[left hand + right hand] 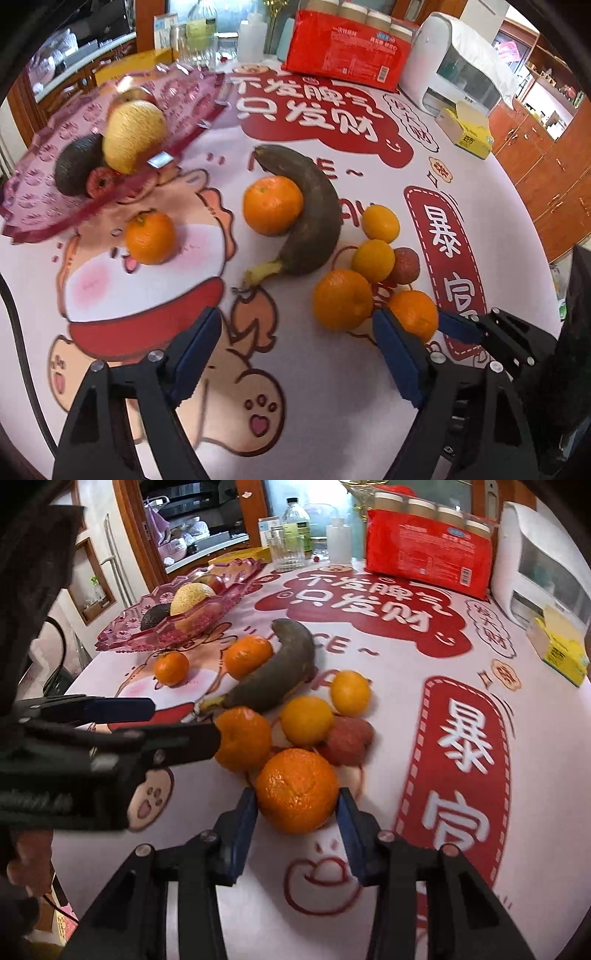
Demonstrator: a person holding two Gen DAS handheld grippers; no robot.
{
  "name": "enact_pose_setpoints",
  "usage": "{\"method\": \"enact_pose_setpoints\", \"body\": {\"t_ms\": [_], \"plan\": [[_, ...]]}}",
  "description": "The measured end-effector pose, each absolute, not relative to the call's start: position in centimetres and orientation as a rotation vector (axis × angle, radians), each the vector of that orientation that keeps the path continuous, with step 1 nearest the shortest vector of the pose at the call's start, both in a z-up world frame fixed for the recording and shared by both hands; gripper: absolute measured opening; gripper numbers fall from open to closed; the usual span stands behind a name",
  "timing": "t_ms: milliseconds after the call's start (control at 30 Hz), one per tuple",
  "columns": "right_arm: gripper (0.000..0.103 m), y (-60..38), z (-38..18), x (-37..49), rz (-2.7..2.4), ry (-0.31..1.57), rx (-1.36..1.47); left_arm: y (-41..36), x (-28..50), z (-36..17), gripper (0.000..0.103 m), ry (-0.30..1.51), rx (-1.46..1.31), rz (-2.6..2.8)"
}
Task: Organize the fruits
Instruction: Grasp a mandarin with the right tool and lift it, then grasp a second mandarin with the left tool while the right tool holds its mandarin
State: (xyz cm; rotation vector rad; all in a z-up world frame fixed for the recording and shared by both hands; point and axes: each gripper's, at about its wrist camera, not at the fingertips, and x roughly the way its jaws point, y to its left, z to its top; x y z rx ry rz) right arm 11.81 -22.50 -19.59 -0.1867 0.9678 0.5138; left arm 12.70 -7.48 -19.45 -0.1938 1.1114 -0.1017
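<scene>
Several oranges, a dark overripe banana (314, 218) and a reddish lychee (404, 266) lie loose on the printed tablecloth. A pink glass tray (48, 199) at the left holds a yellow melon (135, 136), an avocado (77, 166) and a small red fruit. My left gripper (297, 350) is open and empty, above the cloth short of the nearest orange (341, 299). My right gripper (297, 834) has its pads on both sides of a large orange (297, 790). The right gripper also shows in the left wrist view (461, 328), and the left gripper in the right wrist view (177, 720).
At the back stand a red packet (347, 55), jars, a glass and bottles (251, 40). A white appliance (458, 62) and a yellow box (467, 129) sit at the right. Wooden cabinets lie beyond the table's right edge.
</scene>
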Motion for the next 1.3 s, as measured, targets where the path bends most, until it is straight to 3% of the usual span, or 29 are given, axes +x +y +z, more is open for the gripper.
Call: {"method": "enact_pose_setpoints", "body": {"t_ms": [233,333,467,767,1300], "plan": [[0.043,-25.2,-19.4,11.6,0.453,0.974,-0.164,-9.5,14.0,-20.7,0.074,1.148,-0.219,-0.126],[0.043,-26.2,-19.3,11.8,0.43,0.976,-0.143,-10.3,14.7,-21.1,0.064,1.161,-0.217,-0.127],[0.043,-26.7,-19.3,11.8,0.416,0.978,-0.135,-11.4,15.4,-21.7,0.04,1.182,-0.184,-0.116],[0.043,-27.1,-18.8,11.5,0.402,0.975,-0.125,-11.8,14.8,-20.8,0.038,1.176,-0.144,-0.125],[0.043,-21.4,-11.6,9.7,0.45,0.866,-0.112,-5.3,10.6,-9.3,0.038,1.043,-0.048,-0.099]]}}
